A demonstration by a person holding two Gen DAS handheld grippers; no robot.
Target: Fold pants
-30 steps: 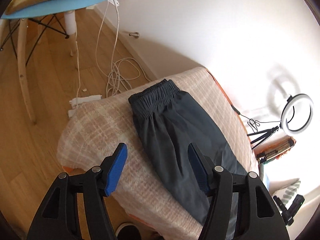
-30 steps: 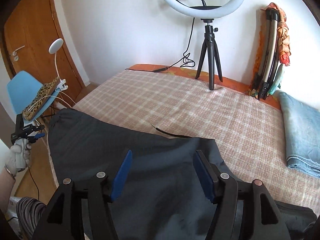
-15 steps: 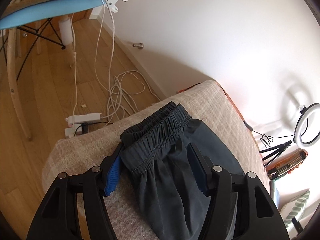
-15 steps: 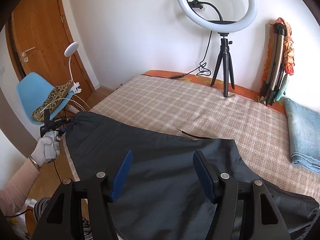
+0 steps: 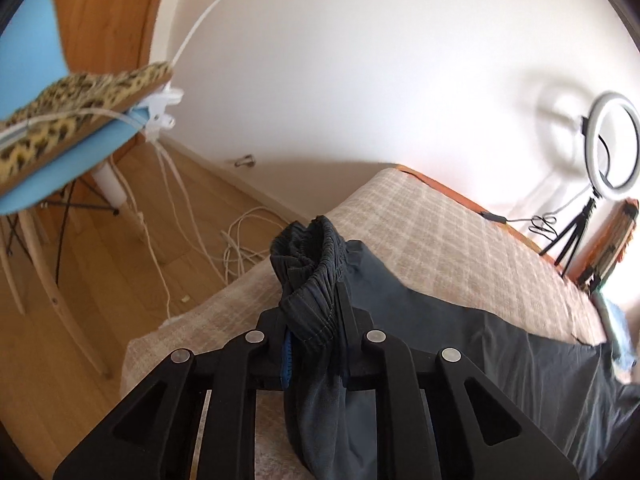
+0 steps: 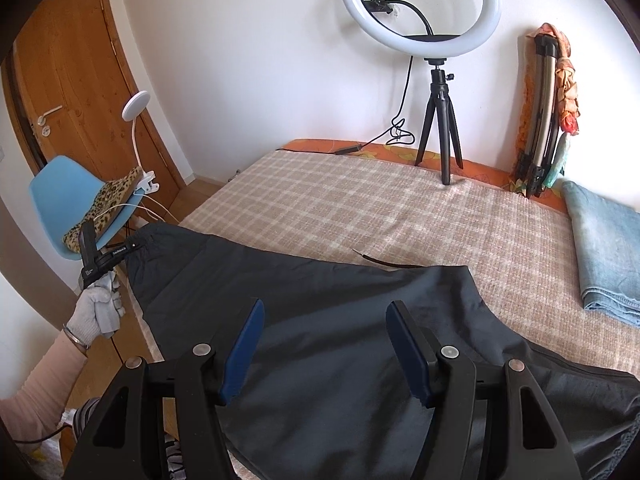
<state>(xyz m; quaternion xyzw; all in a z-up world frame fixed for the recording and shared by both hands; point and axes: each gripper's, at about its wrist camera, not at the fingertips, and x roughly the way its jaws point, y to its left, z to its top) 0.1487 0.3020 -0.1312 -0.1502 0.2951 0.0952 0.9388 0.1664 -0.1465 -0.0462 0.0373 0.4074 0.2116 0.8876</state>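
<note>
Dark grey pants [image 6: 320,320] lie stretched across a checked bed cover [image 6: 360,208]. My left gripper [image 5: 314,320] is shut on the bunched elastic waistband [image 5: 316,248] at the bed's corner. It also shows in the right wrist view [image 6: 116,256], held by a gloved hand. The pant legs [image 5: 520,352] run away to the right. My right gripper [image 6: 326,344] is open and empty, hovering just above the middle of the pants.
A ring light on a tripod [image 6: 436,92] stands on the bed's far edge. Folded blue jeans [image 6: 604,256] lie at the right. A blue chair [image 6: 68,200] with a leopard cushion stands off the bed's left. Cables [image 5: 240,240] lie on the wooden floor.
My left gripper moved onto the waistband and shut on it, bunching the fabric. My right gripper stayed open over the pants and shifted slightly.
</note>
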